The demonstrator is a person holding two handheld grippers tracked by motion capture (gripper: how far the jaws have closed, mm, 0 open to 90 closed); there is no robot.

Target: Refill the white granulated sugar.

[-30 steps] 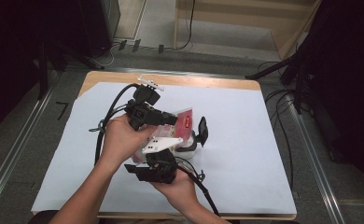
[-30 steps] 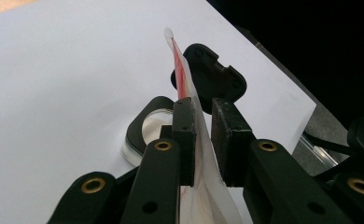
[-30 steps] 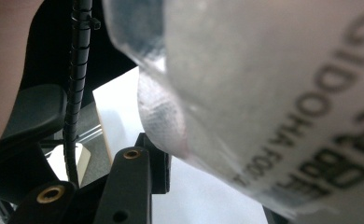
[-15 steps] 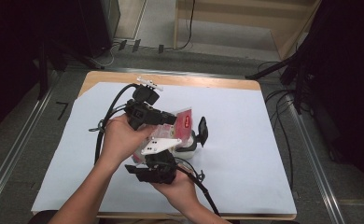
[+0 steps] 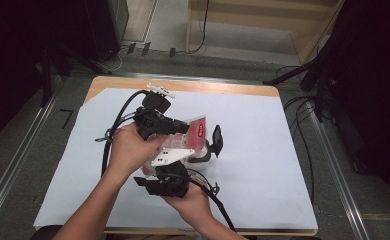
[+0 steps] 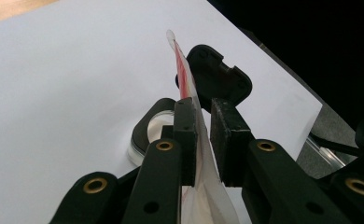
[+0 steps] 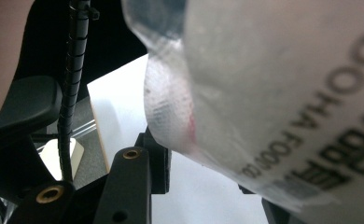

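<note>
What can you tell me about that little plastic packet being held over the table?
The packet is a thin, flexible pouch of clear and whitish plastic with a red patch and dark printed lettering. It is held up off the white sheet, roughly on edge. The left gripper has its top edge between its jaws, one pad against it, a slight gap at the other. The right gripper comes at its lower part from below. Beyond it sits a small round container with an open black lid.

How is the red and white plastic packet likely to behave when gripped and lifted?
The packet looks like thin film, so probably floppy; its top edge curls above the left hand-held gripper. It seems light. The glossy wrinkled film may be slippery.
</note>
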